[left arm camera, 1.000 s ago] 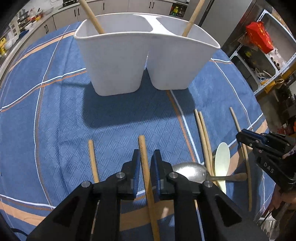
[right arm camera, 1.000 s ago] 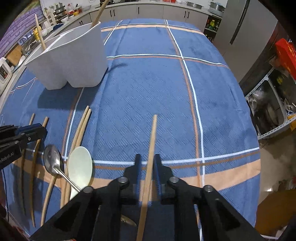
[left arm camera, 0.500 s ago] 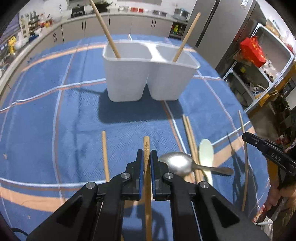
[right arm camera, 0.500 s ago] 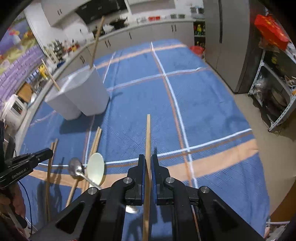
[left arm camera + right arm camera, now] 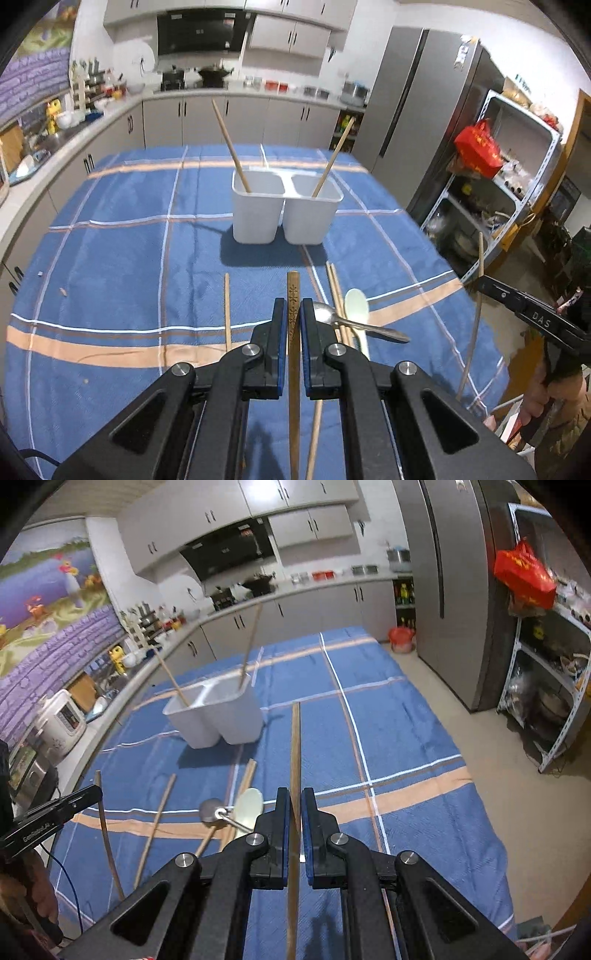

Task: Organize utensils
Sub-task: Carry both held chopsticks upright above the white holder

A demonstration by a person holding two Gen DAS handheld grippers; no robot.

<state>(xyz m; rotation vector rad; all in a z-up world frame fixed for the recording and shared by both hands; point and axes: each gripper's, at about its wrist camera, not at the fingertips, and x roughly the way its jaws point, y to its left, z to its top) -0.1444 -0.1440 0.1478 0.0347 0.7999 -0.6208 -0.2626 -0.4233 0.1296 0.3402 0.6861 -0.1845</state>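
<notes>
The left tool (image 5: 293, 319) is clamped on a carved wooden chopstick (image 5: 293, 295) that points ahead toward the white two-compartment holder (image 5: 284, 216), which stands farther ahead on the blue tabletop (image 5: 129, 258) with one stick leaning in each compartment. The right tool (image 5: 294, 814) is closed on a plain wooden chopstick (image 5: 295, 746). A metal spoon (image 5: 354, 321) and a pale spoon (image 5: 357, 308) lie just right of the left tool, among loose sticks.

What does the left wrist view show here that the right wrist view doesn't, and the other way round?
Only the left wrist view shows the carved pattern on the chopstick clamped in the left gripper. Only the right wrist view shows the rice cooker and the plain chopstick up close in the right gripper. Both show the white holder with a stick in each compartment, the metal spoon and the pale spoon.
</notes>
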